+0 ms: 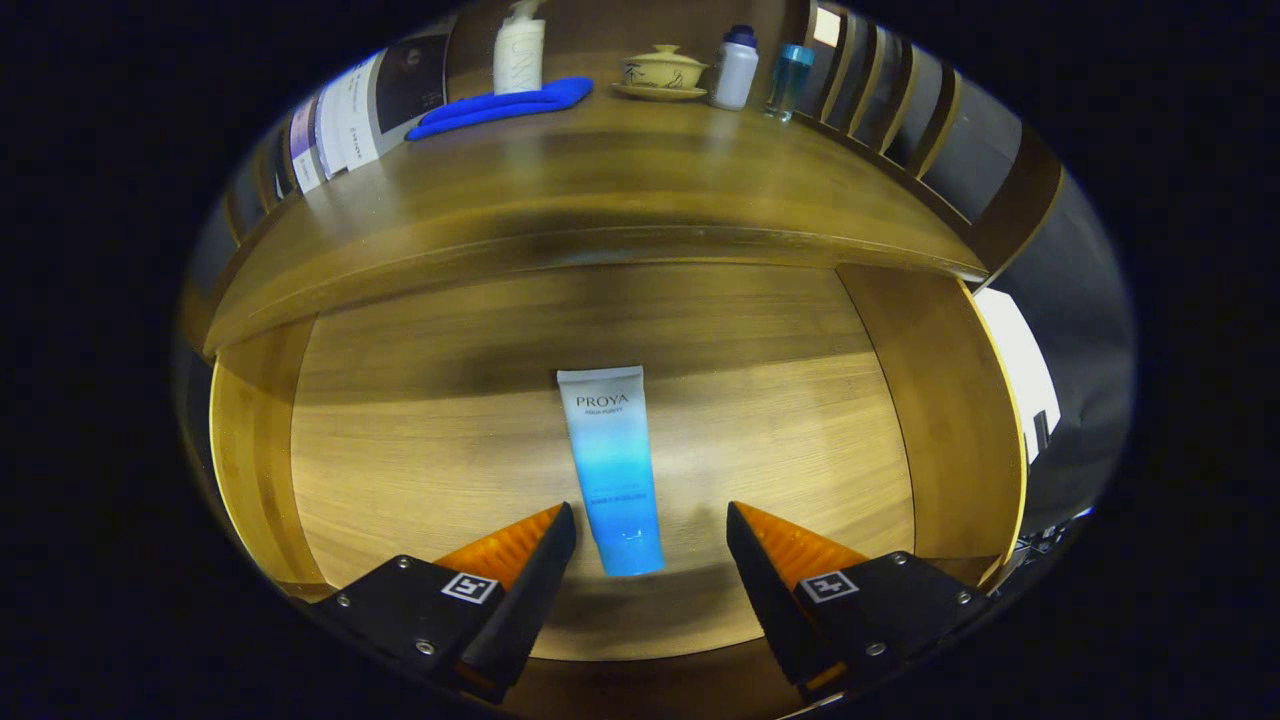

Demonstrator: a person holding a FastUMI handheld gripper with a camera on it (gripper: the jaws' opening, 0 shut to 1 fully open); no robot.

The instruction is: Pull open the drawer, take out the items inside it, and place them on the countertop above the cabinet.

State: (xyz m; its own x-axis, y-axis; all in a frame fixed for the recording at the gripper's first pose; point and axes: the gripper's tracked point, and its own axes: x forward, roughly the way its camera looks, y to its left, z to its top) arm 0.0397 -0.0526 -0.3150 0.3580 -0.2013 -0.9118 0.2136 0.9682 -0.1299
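Note:
The wooden drawer (420,440) stands pulled open below the countertop (600,190). A white-to-blue cosmetic tube (612,465) lies flat on the drawer floor, its cap end pointing toward me. My gripper (650,520) hovers open above the drawer, and the tube's cap end sits between the two fingertips, nearer the left one. Neither finger touches the tube.
On the countertop's far side lie a blue cloth (505,106), a white pump bottle (518,50), a lidded tea bowl on a saucer (660,72), a white bottle (736,68) and a blue cup (790,80). Drawer side walls (940,400) flank the tube.

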